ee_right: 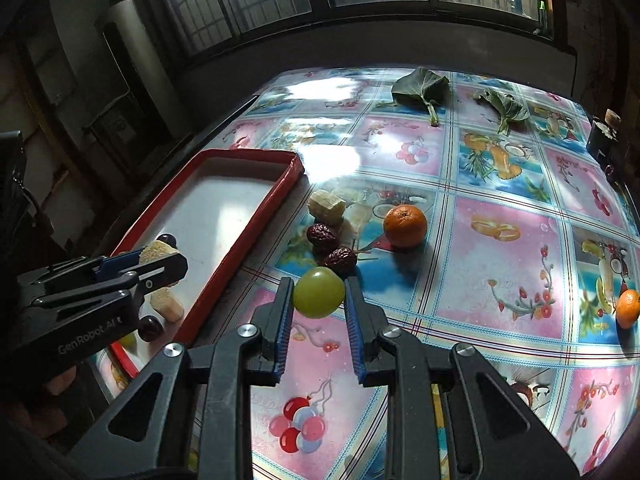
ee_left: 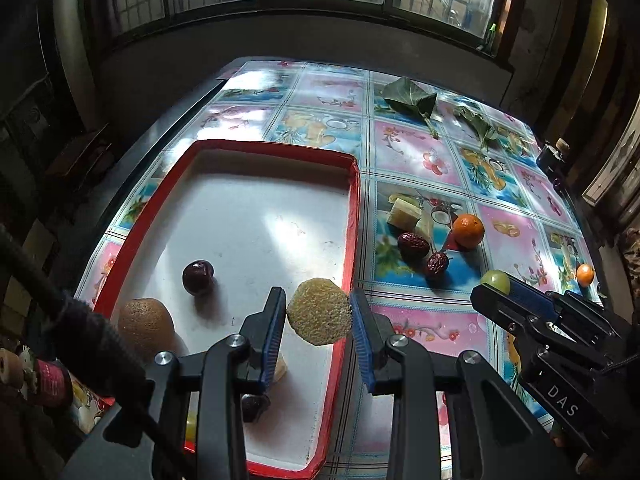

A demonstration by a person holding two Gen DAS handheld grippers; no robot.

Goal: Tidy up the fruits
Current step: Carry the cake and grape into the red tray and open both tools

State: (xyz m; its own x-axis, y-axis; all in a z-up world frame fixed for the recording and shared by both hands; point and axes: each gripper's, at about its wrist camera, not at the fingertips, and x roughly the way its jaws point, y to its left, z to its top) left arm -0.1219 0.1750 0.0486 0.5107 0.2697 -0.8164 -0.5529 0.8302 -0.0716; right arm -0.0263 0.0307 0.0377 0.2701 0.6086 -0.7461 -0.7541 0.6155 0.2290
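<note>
- pale fruit slice (ee_left: 320, 311) pinched in the left gripper (ee_left: 319, 312) jaws, above the red tray (ee_left: 352, 216) by its near right rim.
- green grape (ee_right: 319, 292) held in the right gripper (ee_right: 319, 293) jaws, over the desk (ee_right: 500, 272).
- step, likely: carrying both to the tray; next, lower and release inside.
- only the left view shows the kiwi (ee_left: 145, 322); the right view shows the second orange (ee_right: 629, 307) more clearly.
</note>
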